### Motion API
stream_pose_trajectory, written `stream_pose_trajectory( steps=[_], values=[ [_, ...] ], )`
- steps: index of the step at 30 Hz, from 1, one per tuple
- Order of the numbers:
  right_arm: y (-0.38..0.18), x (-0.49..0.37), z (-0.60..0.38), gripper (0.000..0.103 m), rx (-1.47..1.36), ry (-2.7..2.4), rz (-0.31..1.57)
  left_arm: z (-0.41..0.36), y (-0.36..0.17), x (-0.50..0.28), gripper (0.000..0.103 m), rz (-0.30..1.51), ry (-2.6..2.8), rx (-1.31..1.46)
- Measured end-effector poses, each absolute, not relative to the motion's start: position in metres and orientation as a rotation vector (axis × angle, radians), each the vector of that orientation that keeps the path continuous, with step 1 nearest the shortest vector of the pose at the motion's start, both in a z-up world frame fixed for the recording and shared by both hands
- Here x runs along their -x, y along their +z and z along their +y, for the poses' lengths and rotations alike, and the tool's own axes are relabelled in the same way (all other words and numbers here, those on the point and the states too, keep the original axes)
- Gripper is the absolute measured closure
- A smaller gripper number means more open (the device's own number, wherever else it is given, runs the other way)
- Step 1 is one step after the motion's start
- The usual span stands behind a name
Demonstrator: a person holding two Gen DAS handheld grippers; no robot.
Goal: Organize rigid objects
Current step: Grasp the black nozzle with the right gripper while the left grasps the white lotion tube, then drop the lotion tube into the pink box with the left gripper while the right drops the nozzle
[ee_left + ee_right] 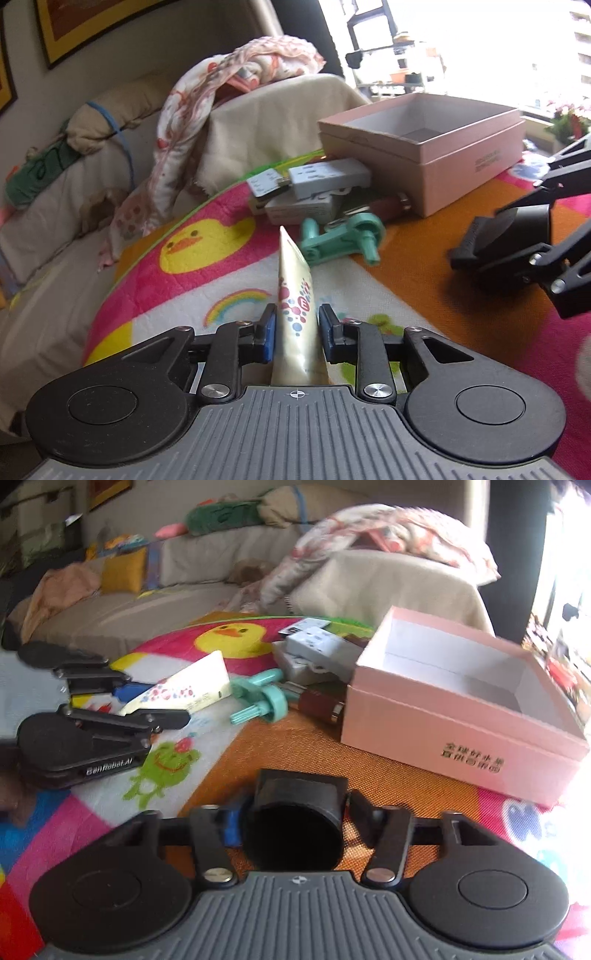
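My left gripper [295, 326] is shut on a cream tube [295, 295] with red and blue dots, held above the colourful mat; the tube also shows in the right wrist view [184, 692]. My right gripper [295, 816] is shut on a black cylindrical part [295, 830], which also shows in the left wrist view [513, 225]. An open pink box [454, 723] stands on the mat ahead and right, its inside bare; it also shows in the left wrist view [424, 144].
Left of the box lie a teal plastic tool [262, 698], a dark red cylinder [317, 703] and grey-white power adapters [314, 650]. The cartoon play mat [295, 746] covers the surface. A beige sofa [147, 602] with blankets stands behind.
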State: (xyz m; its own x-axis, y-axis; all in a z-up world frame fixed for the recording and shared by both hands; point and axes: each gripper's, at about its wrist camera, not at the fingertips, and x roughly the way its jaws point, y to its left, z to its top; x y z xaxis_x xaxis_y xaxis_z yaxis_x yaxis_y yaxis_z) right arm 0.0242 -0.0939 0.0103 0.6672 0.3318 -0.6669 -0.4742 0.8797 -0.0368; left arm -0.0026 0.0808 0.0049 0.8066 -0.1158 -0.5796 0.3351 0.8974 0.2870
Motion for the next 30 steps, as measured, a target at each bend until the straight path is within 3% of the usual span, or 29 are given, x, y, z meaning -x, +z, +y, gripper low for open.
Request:
stream_pose_trajectory(
  steps=[11, 17, 19, 21, 22, 30],
  values=[
    [0.058, 0.029, -0.163, 0.049, 0.256, 0.456, 0.584, 0.059, 0.078, 0.055, 0.078, 0.467, -0.453, -0.208],
    [0.132, 0.011, -0.187, 0.049, 0.233, 0.345, 0.364, 0.015, 0.182, -0.005, 0.077, 0.252, -0.544, -0.147],
    [0.152, -0.012, -0.190, 0.049, 0.223, 0.297, 0.316, 0.000, 0.201, -0.049, 0.077, 0.298, -0.585, -0.090],
    [0.160, -0.037, -0.192, 0.029, 0.213, 0.276, 0.288, -0.009, 0.197, -0.097, 0.076, 0.420, -0.632, 0.044],
    [0.160, -0.049, -0.193, 0.012, 0.215, 0.269, 0.282, -0.012, 0.188, -0.115, 0.076, 0.463, -0.625, 0.100],
    [0.087, -0.045, -0.209, 0.010, 0.147, 0.267, 0.390, 0.028, 0.116, -0.124, 0.076, 0.415, -0.452, 0.157]
  ],
)
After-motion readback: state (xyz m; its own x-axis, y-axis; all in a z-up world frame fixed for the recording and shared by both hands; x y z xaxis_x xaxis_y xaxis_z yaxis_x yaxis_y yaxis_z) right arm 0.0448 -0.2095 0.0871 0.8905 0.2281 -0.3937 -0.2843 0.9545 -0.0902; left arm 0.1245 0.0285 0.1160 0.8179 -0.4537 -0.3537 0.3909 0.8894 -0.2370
